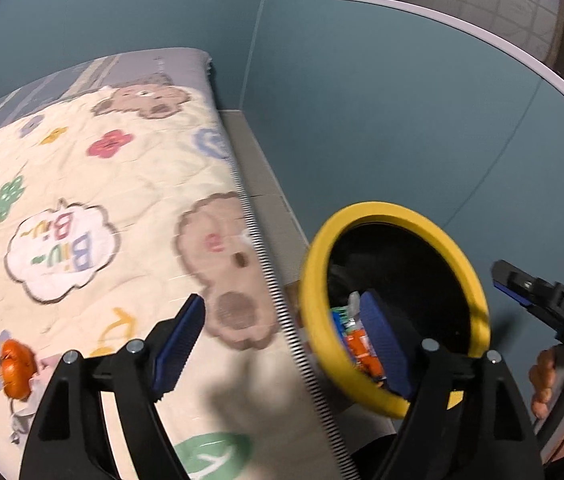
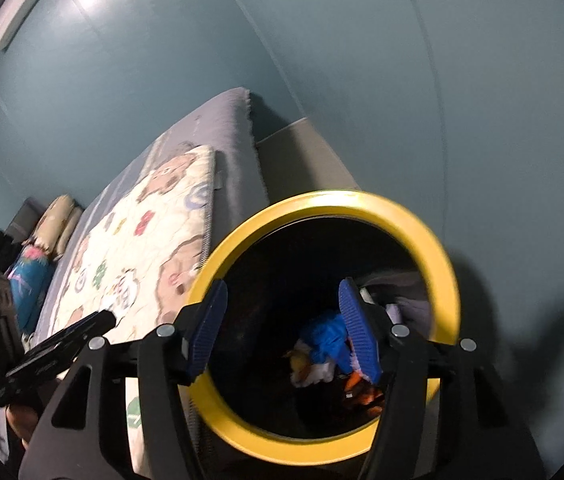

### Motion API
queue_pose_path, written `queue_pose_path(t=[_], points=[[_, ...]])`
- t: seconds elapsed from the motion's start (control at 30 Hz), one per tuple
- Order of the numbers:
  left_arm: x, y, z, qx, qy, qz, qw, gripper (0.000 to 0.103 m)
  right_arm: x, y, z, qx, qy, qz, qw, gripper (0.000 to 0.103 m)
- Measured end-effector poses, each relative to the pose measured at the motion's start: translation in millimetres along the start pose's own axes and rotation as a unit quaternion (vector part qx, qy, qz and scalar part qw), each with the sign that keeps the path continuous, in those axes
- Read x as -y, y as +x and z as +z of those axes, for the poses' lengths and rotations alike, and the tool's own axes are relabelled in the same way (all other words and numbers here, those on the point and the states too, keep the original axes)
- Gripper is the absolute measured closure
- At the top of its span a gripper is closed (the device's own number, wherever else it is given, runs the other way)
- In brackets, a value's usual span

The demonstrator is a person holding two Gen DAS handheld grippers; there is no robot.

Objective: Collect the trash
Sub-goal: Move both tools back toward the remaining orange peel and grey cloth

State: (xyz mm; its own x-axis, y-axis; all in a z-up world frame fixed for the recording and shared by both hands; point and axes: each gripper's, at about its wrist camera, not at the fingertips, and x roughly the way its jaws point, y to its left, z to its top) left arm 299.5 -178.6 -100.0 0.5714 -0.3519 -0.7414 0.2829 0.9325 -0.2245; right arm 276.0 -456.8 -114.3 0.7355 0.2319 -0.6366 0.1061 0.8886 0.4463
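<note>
**Observer:** What's closest to you right now?

**Operator:** My left gripper [image 1: 282, 344], jaws spread wide with nothing between them. One blue pad [image 1: 178, 344] sits over the quilt; the other overlaps the mouth of the bin [image 1: 314, 280], the yellow-rimmed one lined with a black bag. I'll place everything from that bin.

**Observer:** And your right?

**Operator:** My right gripper [image 2: 282, 336] is also parted and empty, pointing straight into the bin [image 2: 448, 280]. Its left pad crosses the near rim; the right pad hangs in front of the opening.

**Observer:** Anything in the bin?

**Operator:** Yes. Through the right wrist camera I see a blue wrapper [image 2: 328, 340] at the bottom, with white and orange scraps [image 2: 310, 372] touching it. The left camera shows the same heap as an orange packet [image 1: 362, 354] with a bit of green and blue above it.

**Observer:** Any trash outside it?

**Operator:** An orange crumpled piece [image 1: 16, 372] lies on the quilt [image 1: 82, 168], well to the left of the bin, beside a grey-white scrap.

**Observer:** Beyond that?

**Operator:** The bed runs away from the bin's left side, a grey sheet [image 1: 170, 60] showing past the quilt's far edge. Behind the bin is a teal wall [image 1: 382, 100]. Far left of the bin, at the bed's end, I see a beige pillow [image 2: 58, 220] and a blue-pink cloth [image 2: 30, 276].
</note>
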Motion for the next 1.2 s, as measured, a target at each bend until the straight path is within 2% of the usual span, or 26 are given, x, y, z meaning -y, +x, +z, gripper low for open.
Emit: queue_pose_path(t=[0.47,0.67,1.03,1.2], points=[[-73.3,-38.8,-15.8,0.021,-0.049,0.047,0.9975,0.025,-84.9,-4.9,-20.7,-0.027,-0.081,0.051,0.995,0.047],[-112.7,-54.5,-20.1,0.026,-0.068,0.078,0.9943,0.025,-122.7,-3.2,-30.9,-0.041,-0.113,0.073,0.990,0.047],[-187.7,-63.7,-38.2,0.015,-0.105,0.133,0.9855,0.025,-191.2,20.1,-64.8,-0.091,-0.175,0.104,0.975,0.046],[-214.6,-61.1,-46.8,0.003,-0.121,0.143,0.9824,0.025,-220.0,37.2,-86.1,-0.115,-0.200,0.115,0.966,0.047]])
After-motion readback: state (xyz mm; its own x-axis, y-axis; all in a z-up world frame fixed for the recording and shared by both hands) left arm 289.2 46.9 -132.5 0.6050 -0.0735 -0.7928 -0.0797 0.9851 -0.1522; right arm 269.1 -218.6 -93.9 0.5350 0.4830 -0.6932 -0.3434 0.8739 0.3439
